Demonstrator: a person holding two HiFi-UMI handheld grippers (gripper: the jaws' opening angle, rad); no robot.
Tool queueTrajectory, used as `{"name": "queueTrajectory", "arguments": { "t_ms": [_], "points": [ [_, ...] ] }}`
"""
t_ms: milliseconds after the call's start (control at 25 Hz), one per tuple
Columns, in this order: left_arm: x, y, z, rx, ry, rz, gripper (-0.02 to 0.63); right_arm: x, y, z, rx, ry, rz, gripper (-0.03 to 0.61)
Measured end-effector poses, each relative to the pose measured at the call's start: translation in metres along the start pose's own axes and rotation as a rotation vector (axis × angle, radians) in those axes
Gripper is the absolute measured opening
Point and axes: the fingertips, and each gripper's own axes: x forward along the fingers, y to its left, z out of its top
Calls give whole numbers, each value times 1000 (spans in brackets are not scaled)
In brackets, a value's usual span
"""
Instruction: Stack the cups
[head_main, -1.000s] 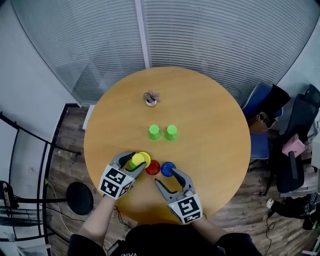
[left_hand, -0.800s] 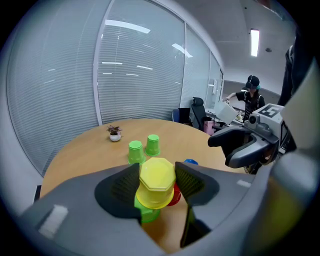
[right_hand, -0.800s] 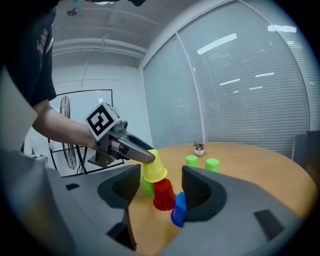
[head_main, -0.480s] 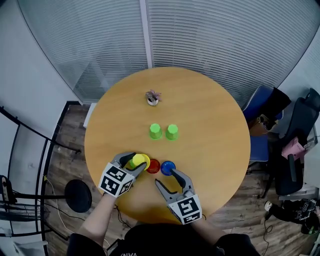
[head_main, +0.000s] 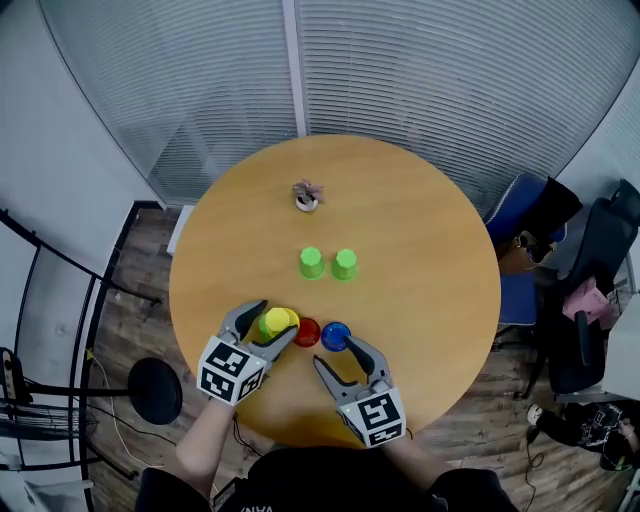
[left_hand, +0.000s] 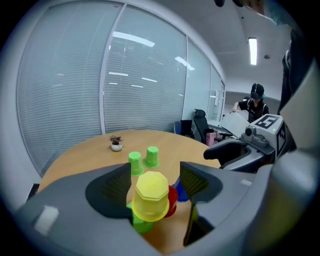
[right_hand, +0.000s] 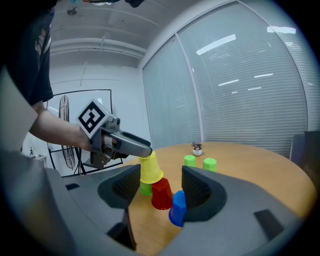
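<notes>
A yellow cup (head_main: 277, 322) stands upside down on a green cup (left_hand: 141, 225) near the table's front edge. My left gripper (head_main: 272, 324) straddles it, jaws opening, with a gap between the pads and the yellow cup (left_hand: 150, 195). A red cup (head_main: 307, 333) and a blue cup (head_main: 335, 337) stand upside down just right of the stack. Two more green cups (head_main: 311, 263) (head_main: 344, 264) stand side by side mid-table. My right gripper (head_main: 335, 353) is open just in front of the blue cup (right_hand: 177, 208), holding nothing.
A small potted plant (head_main: 306, 195) sits at the far side of the round wooden table (head_main: 430, 250). Chairs (head_main: 545, 215) stand off the right edge, and a glass wall with blinds lies behind. A person (left_hand: 255, 100) sits in the background.
The left jaws have spread wider, letting go of the yellow cup, which now rests settled on the green cup. The right gripper has barely moved.
</notes>
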Motion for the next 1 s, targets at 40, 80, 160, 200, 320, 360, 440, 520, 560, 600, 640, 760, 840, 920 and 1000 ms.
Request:
{"name": "queueTrajectory", "arguments": {
  "t_ms": [40, 80, 160, 200, 320, 360, 440, 520, 560, 600, 640, 760, 840, 920, 1000],
  "points": [
    [-4, -3, 5, -1, -33, 13, 293, 0, -2, 0, -1, 0, -2, 252],
    [-9, -6, 8, 1, -66, 28, 293, 0, -4, 1, -3, 0, -3, 251],
    [-21, -13, 17, 4, -135, 66, 293, 0, -9, 4, -11, -3, -1, 250],
    [-26, -16, 21, 5, -168, 88, 293, 0, -11, 5, -18, -4, 2, 252],
    [-39, -28, 29, 5, -246, 139, 293, 1, -19, 9, -35, -6, 11, 252],
    [-42, -32, 30, 1, -270, 150, 293, 2, -21, 10, -42, -6, 16, 252],
    [-46, -43, 30, -13, -317, 168, 293, 3, -25, 11, -58, -5, 33, 251],
    [-45, -55, 26, -31, -339, 178, 293, 6, -31, 13, -75, -1, 49, 250],
    [-43, -62, 23, -42, -343, 179, 293, 7, -34, 13, -81, 1, 55, 250],
    [-40, -68, 21, -54, -345, 177, 293, 8, -38, 14, -86, 2, 60, 252],
    [-36, -74, 18, -67, -346, 178, 293, 9, -41, 14, -91, 3, 67, 252],
    [-27, -87, 11, -100, -342, 196, 293, 13, -51, 14, -113, 11, 93, 252],
    [-20, -91, 8, -112, -342, 199, 293, 19, -58, 13, -132, 17, 102, 252],
    [-14, -93, 6, -130, -347, 212, 292, 27, -67, 12, -156, 23, 107, 252],
    [-7, -96, 6, -155, -355, 235, 291, 33, -77, 9, -179, 32, 113, 250]
  ]
}}
